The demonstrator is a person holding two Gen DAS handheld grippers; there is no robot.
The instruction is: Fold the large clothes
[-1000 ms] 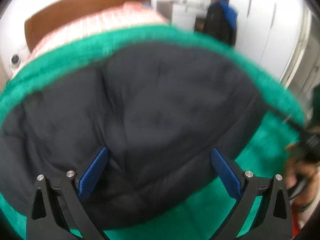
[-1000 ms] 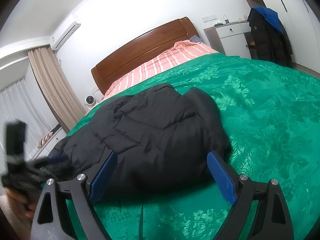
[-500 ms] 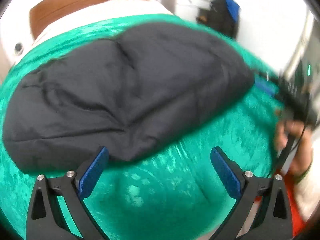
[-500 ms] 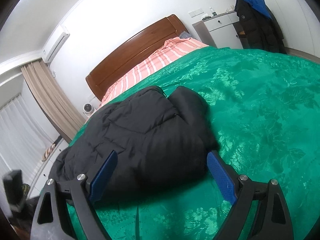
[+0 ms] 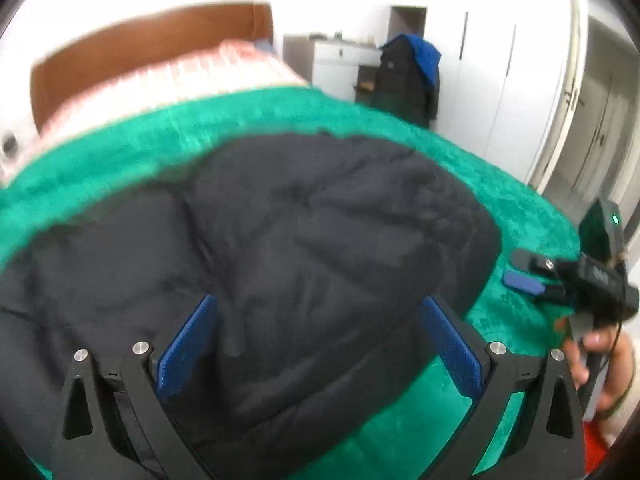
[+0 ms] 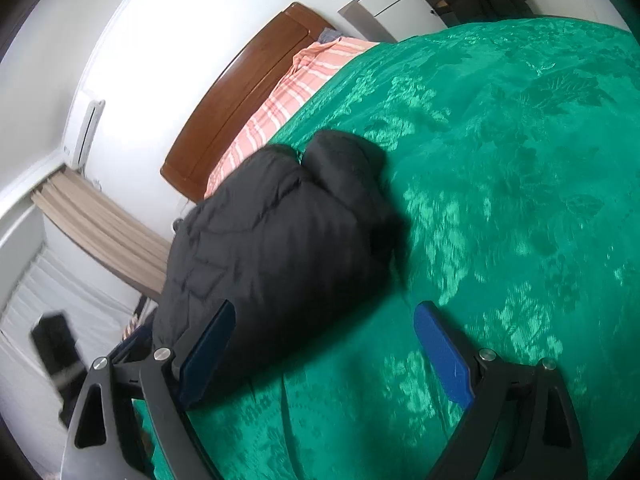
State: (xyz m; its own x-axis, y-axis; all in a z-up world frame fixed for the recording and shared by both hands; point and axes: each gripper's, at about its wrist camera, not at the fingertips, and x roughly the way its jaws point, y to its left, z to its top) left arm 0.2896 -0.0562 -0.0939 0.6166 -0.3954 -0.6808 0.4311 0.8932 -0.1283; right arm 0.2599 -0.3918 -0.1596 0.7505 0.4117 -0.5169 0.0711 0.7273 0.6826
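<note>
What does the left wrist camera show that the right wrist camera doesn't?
Only the left wrist view: the right tool from outside, open, a hand beneath it, and white wardrobe doors.
Only the right wrist view: an air conditioner, beige curtains, and the long stretch of bare bedspread.
Both: the black jacket folded on the green bedspread, the wooden headboard, the striped sheet, and open blue-padded jaws in front.

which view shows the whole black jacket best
The right wrist view: the black jacket lies in full outline on the green bedspread, folded into a bundle, fairly sharp. In the left wrist view the jacket fills the frame, blurred, with its near and left edges cut off.
</note>
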